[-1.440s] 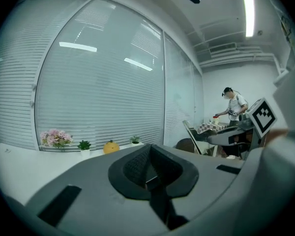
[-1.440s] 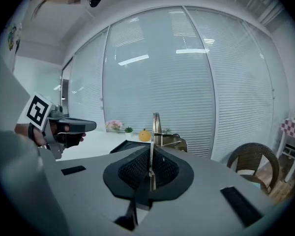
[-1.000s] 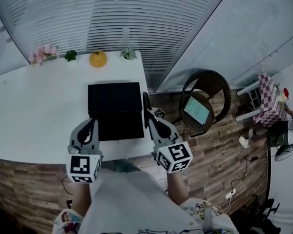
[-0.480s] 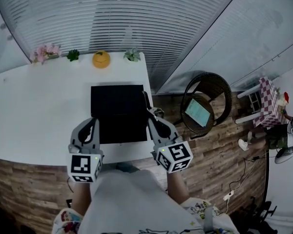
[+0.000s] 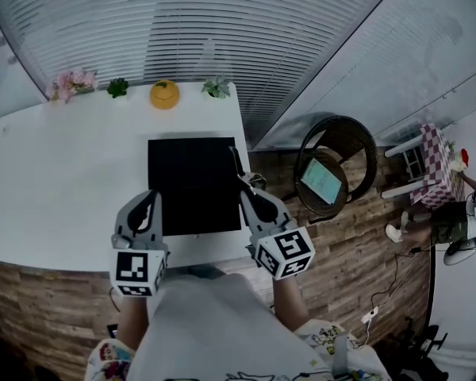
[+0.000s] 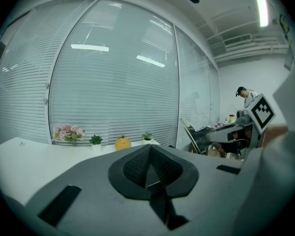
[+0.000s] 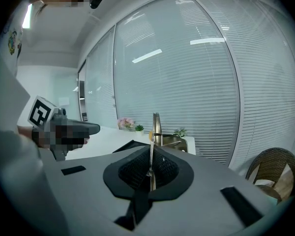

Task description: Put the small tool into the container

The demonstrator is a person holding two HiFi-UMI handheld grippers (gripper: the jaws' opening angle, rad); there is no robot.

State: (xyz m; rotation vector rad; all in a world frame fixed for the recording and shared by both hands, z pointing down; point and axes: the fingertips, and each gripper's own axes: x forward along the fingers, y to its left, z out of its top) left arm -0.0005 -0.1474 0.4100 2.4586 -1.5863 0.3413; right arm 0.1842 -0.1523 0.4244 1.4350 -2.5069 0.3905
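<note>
The left gripper (image 5: 149, 205) hovers over the near part of the white table (image 5: 55, 181), its jaws together with nothing between them. Just right of it, the black container (image 5: 192, 182) lies on the table. At the container's right edge, the right gripper (image 5: 247, 197) is clamped on the small tool (image 5: 236, 163), a thin metal strip that juts past the jaw tips toward the far side.

No legible txt, nos. or brand names anywhere. Only signs: b/w square code markers on the cube of the left gripper (image 5: 151, 199) and of the right gripper (image 5: 244, 189), patterns only, no letters. Lit screen (image 5: 320, 181) on chair: too small to read.
</note>
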